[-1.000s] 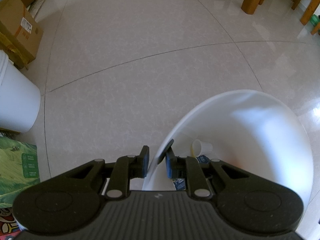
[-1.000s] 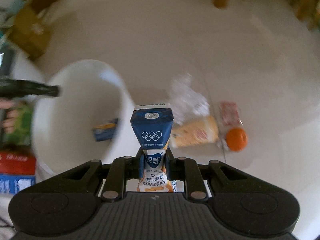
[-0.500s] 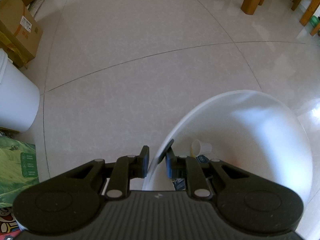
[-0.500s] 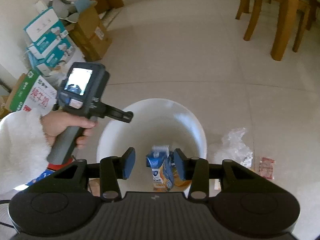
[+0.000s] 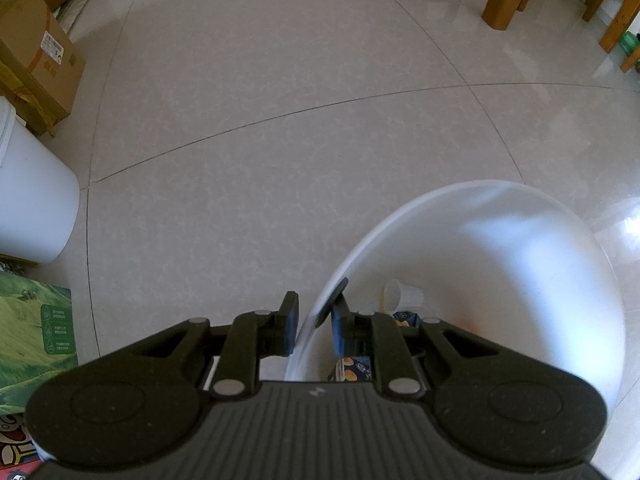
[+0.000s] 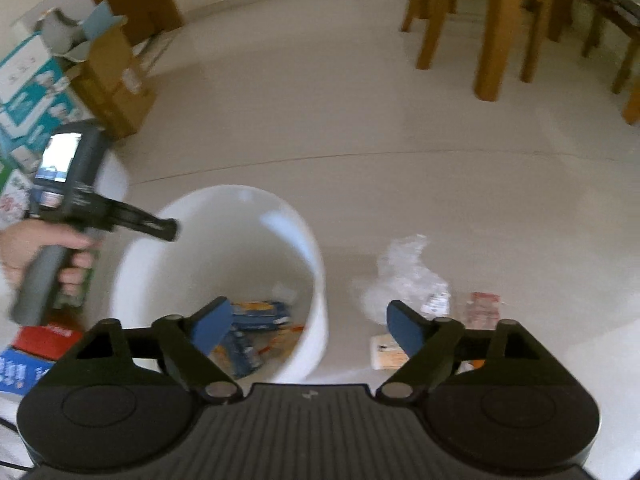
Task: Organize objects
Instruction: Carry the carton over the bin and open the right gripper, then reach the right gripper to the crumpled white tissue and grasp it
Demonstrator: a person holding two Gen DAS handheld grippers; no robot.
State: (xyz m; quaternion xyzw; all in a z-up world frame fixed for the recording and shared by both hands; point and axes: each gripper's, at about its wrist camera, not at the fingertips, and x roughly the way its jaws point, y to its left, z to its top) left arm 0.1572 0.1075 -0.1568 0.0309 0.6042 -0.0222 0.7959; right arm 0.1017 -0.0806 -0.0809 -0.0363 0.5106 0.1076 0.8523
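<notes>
Tiled floor carries a white bucket whose rim the left gripper pinches, seemingly to steady it, while the right gripper gapes empty above cartons inside, litter waiting beside.

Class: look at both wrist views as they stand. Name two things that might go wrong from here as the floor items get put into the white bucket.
1. The left gripper pinches only the thin rim of the white bucket; a slip there may tip it and spill the cartons inside.
2. The right gripper hangs open above the bucket's edge; dropping toward the clear plastic wrapper or the snack packet, it might knock that edge.
</notes>
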